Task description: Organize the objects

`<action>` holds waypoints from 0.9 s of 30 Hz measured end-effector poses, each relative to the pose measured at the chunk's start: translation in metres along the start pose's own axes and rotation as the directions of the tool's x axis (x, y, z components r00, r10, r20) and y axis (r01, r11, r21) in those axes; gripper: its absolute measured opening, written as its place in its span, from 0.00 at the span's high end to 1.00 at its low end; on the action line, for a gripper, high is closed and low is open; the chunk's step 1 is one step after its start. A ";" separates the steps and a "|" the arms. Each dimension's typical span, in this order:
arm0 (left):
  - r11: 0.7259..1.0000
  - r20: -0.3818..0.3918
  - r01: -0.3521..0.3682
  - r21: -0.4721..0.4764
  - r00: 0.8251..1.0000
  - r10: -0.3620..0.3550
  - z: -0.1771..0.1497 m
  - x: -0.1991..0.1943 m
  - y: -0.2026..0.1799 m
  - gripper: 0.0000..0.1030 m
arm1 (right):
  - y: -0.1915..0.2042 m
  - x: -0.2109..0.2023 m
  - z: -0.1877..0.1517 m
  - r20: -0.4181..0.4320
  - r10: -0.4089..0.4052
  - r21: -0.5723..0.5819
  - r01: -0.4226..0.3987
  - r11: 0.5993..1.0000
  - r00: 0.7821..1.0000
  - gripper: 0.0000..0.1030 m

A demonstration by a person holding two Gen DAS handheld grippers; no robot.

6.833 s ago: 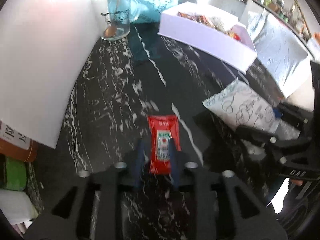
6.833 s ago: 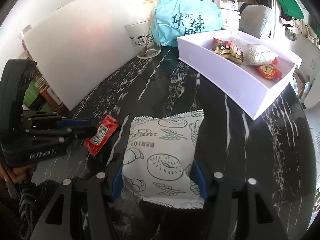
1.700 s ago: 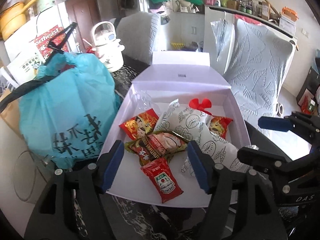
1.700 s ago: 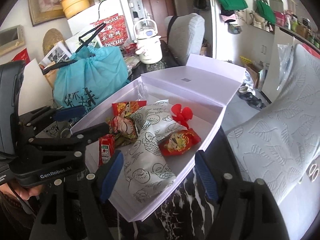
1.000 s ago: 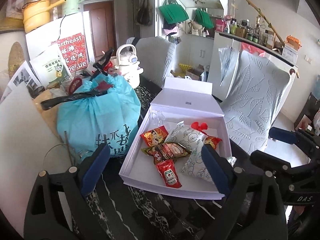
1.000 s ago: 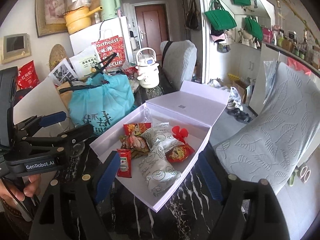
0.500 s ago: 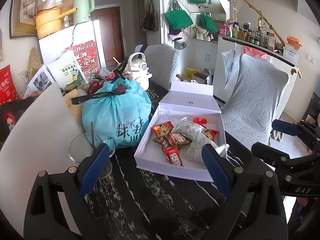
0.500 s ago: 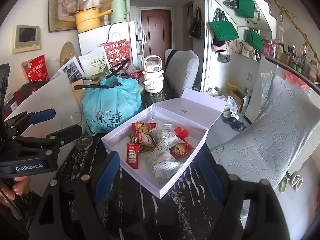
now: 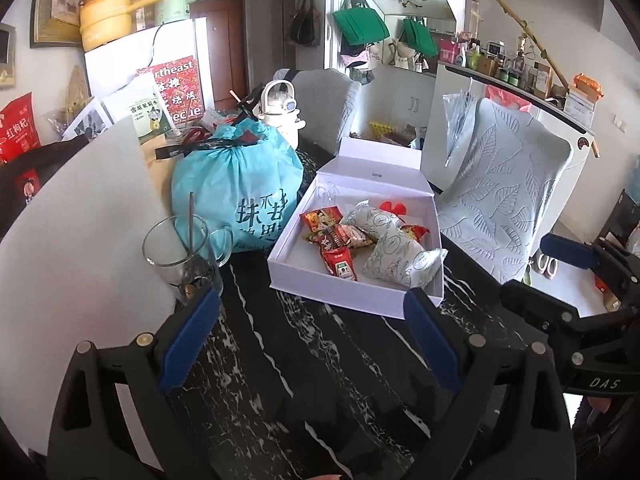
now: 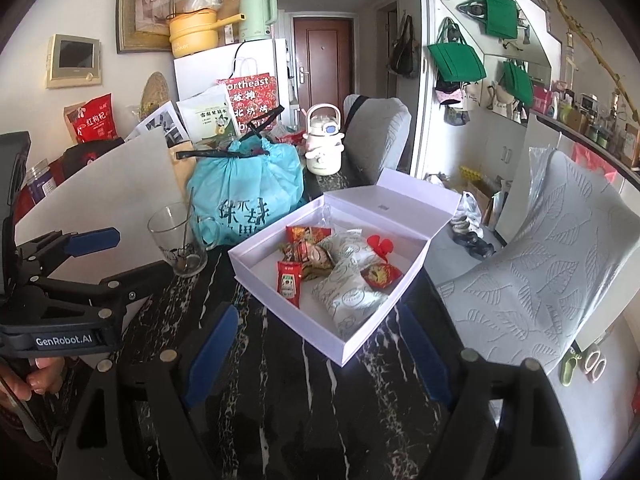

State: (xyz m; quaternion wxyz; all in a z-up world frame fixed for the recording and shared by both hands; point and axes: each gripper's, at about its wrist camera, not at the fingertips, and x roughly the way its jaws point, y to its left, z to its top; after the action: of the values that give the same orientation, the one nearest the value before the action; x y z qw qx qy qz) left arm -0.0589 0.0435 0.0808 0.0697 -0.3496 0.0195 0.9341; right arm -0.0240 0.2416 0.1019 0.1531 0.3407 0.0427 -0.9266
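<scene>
Both sets of fingers stand wide apart w/ nothing between them: left gripper (image 9: 310, 338) and right gripper (image 10: 316, 350) each hang over bare black marble tabletop (image 9: 304, 360), blue pads clear of everything.

Task's things sit in the white box (image 9: 352, 292), lid flipped up at the back. It lies ahead of both grippers, up-frame, on the table's far half. Inside: ketchup sachet (image 10: 289, 283) near the front-left wall, long axis running roughly front-to-back; big white bagel-print packet (image 10: 346, 280) beside it on the right, lying lengthwise toward the lid; red/brown snack packs (image 10: 306, 248) toward the back-left; small red pack (image 10: 380, 274) and a red bow (image 10: 380, 245) on the right. From the left wrist view the box's near wall is just past the fingertips; right gripper looks about as close, near the box's front corner. No loose snack shows on the table, so sorting looks done, in my judgement.

Outward: glass mug w/ spoon (image 10: 180, 240) left of box, teal bag (image 10: 244, 196) behind it w/ dark Chinese print, white board (image 9: 80, 232) far left.

Readable: "GenRobot.AI" on left gripper body, "DAS" on right one's, "ortheast" on red paper bag (image 10: 250, 96).
</scene>
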 end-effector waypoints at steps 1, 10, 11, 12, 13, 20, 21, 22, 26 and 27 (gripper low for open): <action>1.000 0.001 -0.001 0.004 1.000 0.001 -0.001 0.000 -0.001 0.10 | 0.000 0.001 -0.002 -0.006 -0.002 0.002 0.002 1.000 1.000 0.18; 1.000 -0.023 -0.009 0.021 1.000 0.009 -0.002 0.006 -0.002 0.10 | -0.007 0.010 -0.014 -0.037 -0.019 0.036 0.020 0.999 0.999 0.18; 1.000 -0.029 -0.010 0.022 1.000 0.011 -0.001 0.008 -0.003 0.10 | -0.008 0.011 -0.015 -0.040 -0.021 0.036 0.023 0.999 0.999 0.18; 1.000 -0.039 -0.012 0.020 0.999 0.013 -0.002 0.010 -0.002 0.10 | -0.008 0.012 -0.015 -0.043 -0.022 0.037 0.023 0.999 0.999 0.18; 1.000 -0.045 -0.011 0.018 0.999 0.012 -0.003 0.011 -0.003 0.10 | -0.009 0.013 -0.016 -0.046 -0.021 0.037 0.023 0.999 0.999 0.18; 0.999 -0.058 -0.016 0.028 0.998 0.017 -0.005 0.015 -0.005 0.10 | -0.009 0.014 -0.016 -0.046 -0.027 0.036 0.028 0.999 0.999 0.18; 0.999 -0.057 -0.018 0.029 0.998 0.020 -0.005 0.015 -0.005 0.10 | -0.009 0.014 -0.016 -0.047 -0.026 0.037 0.028 0.999 0.999 0.18; 0.999 -0.056 -0.020 0.029 0.998 0.022 -0.005 0.014 -0.005 0.10 | -0.009 0.014 -0.016 -0.047 -0.026 0.036 0.027 0.999 0.999 0.18; 0.999 -0.057 -0.035 0.037 0.998 0.037 -0.005 0.014 -0.005 0.10 | -0.008 0.014 -0.016 -0.046 -0.027 0.033 0.028 0.999 0.999 0.18; 0.999 -0.056 -0.037 0.037 0.998 0.039 -0.005 0.013 -0.005 0.10 | -0.008 0.014 -0.015 -0.046 -0.028 0.031 0.029 0.999 0.999 0.18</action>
State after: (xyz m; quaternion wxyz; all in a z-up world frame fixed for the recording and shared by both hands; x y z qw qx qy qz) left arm -0.0648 0.0497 0.0683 0.0576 -0.3743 0.0452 0.9244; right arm -0.0271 0.2483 0.0807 0.1335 0.3635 0.0363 -0.9212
